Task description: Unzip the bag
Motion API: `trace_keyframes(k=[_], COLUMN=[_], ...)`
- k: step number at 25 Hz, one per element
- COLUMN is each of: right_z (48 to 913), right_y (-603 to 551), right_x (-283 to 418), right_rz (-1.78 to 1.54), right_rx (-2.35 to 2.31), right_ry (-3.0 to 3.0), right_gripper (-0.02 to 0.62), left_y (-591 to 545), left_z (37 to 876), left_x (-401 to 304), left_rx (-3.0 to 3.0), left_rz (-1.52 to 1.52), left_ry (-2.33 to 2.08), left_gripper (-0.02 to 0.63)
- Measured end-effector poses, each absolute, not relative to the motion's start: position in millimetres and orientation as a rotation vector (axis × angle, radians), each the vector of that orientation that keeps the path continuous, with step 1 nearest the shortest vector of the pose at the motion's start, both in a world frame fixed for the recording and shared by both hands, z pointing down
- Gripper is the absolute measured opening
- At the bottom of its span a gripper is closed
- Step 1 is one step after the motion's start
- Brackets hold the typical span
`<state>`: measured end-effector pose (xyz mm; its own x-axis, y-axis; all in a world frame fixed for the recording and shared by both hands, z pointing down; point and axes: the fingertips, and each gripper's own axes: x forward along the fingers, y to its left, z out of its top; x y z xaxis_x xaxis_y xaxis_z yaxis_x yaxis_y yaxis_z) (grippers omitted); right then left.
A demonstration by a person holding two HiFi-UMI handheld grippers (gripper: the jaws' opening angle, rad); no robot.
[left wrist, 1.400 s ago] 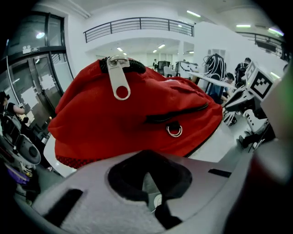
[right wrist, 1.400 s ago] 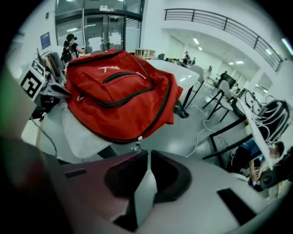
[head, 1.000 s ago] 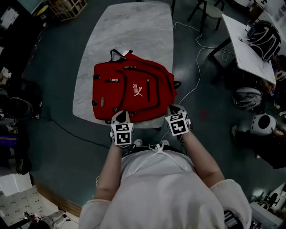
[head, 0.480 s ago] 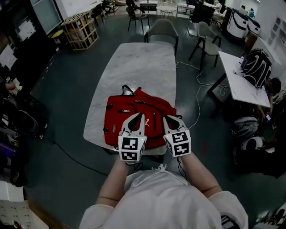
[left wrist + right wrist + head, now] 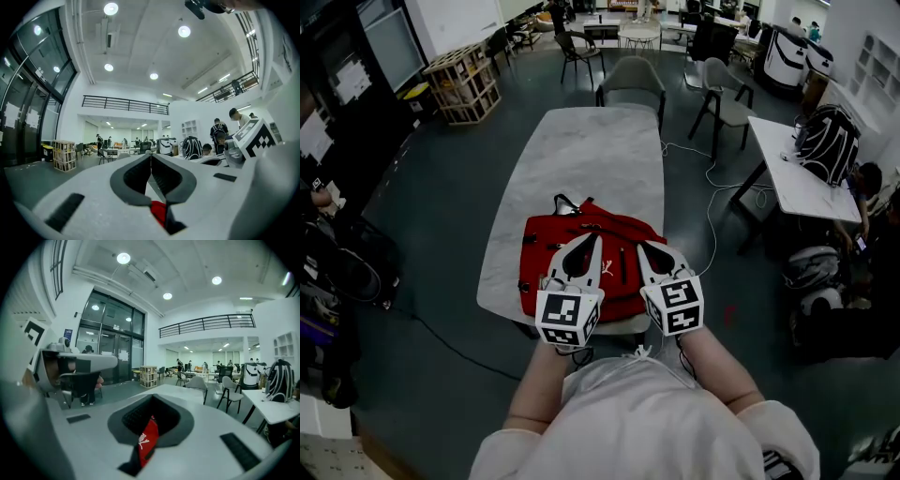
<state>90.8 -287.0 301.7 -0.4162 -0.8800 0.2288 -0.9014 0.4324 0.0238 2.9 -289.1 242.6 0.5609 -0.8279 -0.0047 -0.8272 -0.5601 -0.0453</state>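
Bag: a red backpack (image 5: 609, 230) lies flat on the near end of a pale marble desk (image 5: 581, 150), its carry loop towards the far end and white lettering on its front.
Left claw: the left claw (image 5: 595, 240) is held over the bag's near-left part. In the left gripper view its jaws (image 5: 151, 157) meet at the tips with nothing between them, and a sliver of red bag (image 5: 159, 211) shows below.
Right claw: the right claw (image 5: 641, 247) is just beside the left, over the bag's near-right part. The right gripper view shows the jaws (image 5: 152, 398) pressed together and empty, with the red bag (image 5: 149, 437) behind the gap.
Contact: whether either claw touches the bag cannot be told.
Room: a grey chair (image 5: 635, 80) stands at the desk's far end. A wooden crate (image 5: 467, 82) stands to the left.
Side desk: a white side desk (image 5: 792, 183) at right carries a black-and-white backpack (image 5: 828, 141).
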Motion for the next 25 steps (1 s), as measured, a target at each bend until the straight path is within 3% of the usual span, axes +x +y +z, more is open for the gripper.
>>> trace_keyframes(k=[25], right_z=[308], right_y=[-290], right_x=[78], right_rz=[0.232], right_rx=[1.628], right_ry=[-2.497], right_gripper=[0.026], left_y=[-295], left_z=[249], left_x=[-6], left_rx=[-2.752], left_rz=[0.025], left_ry=[1.406], left_gripper=[0.021])
